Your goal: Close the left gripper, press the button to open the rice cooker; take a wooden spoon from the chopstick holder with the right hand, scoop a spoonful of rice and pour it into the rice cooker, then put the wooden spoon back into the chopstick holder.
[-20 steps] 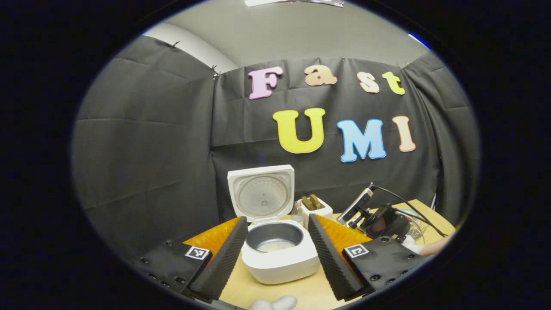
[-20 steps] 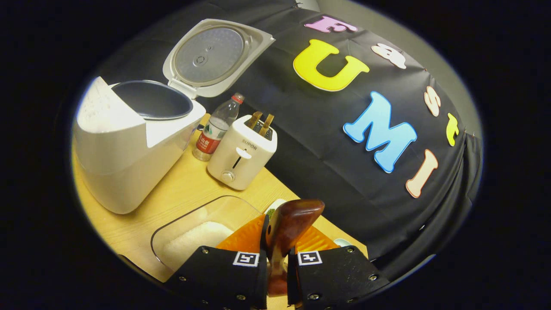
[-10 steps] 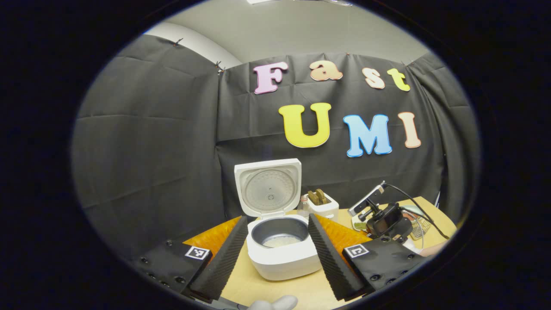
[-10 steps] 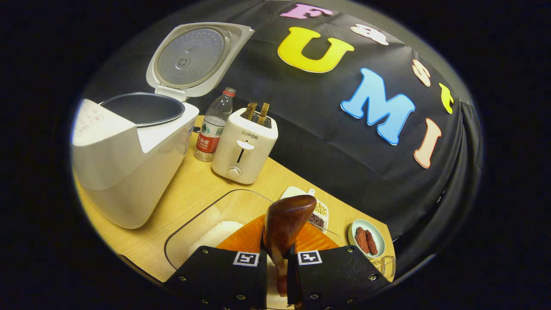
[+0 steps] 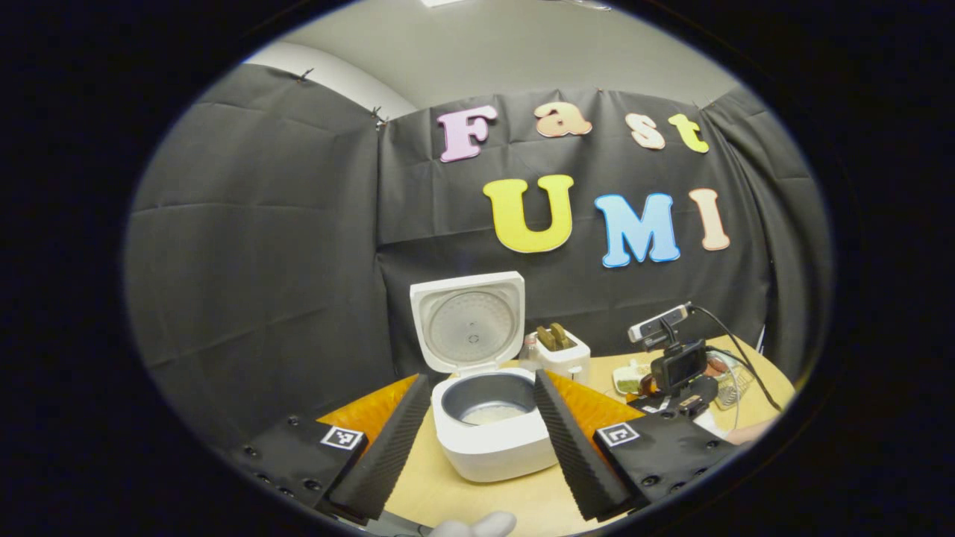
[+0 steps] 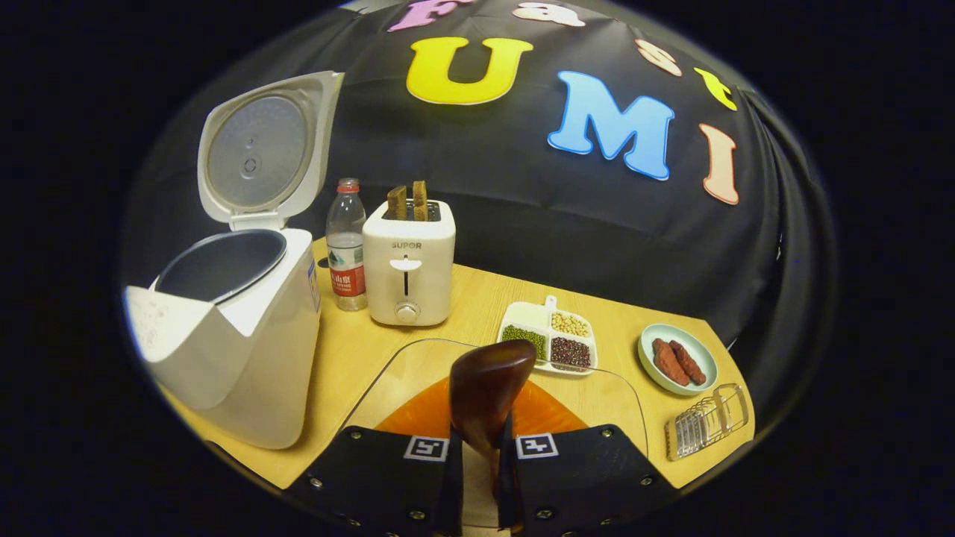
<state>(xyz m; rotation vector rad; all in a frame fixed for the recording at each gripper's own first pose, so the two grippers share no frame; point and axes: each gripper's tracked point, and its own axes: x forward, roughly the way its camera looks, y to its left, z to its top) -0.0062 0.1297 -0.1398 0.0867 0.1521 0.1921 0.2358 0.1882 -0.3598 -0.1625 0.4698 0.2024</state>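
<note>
Right now, in the left gripper view, my left gripper (image 5: 477, 432) hangs above the near edge of the wooden table (image 5: 462, 500) with its two ribbed fingers spread wide and nothing between them. The rice cooker (image 5: 492, 432) stands on the table straight ahead, framed in the gap between the fingers, its lid (image 5: 468, 321) swung up and back so the dark inner pot (image 5: 489, 399) shows, with a pale layer at its bottom. Just right of the cooker sits a white toaster (image 5: 563, 356) with two brown slices standing up. Farther right I can see the right gripper (image 5: 675, 373), carrying its camera and cable.

In the right gripper view, my right gripper (image 6: 479, 462) has its fingers drawn close on the handle of the wooden spoon (image 6: 489, 391), whose dark bowl rises between them, tilted toward the upper right. Directly beneath the spoon lies a clear container (image 6: 418, 373). The rice cooker (image 6: 231, 335) is to the left, open, well apart from the spoon. Behind are a water bottle (image 6: 347, 242) and the toaster (image 6: 408, 261); right of them a divided dish of beans (image 6: 550, 339), a small green plate (image 6: 679, 358) with two reddish pieces, and a clear rack (image 6: 705, 421).
</note>
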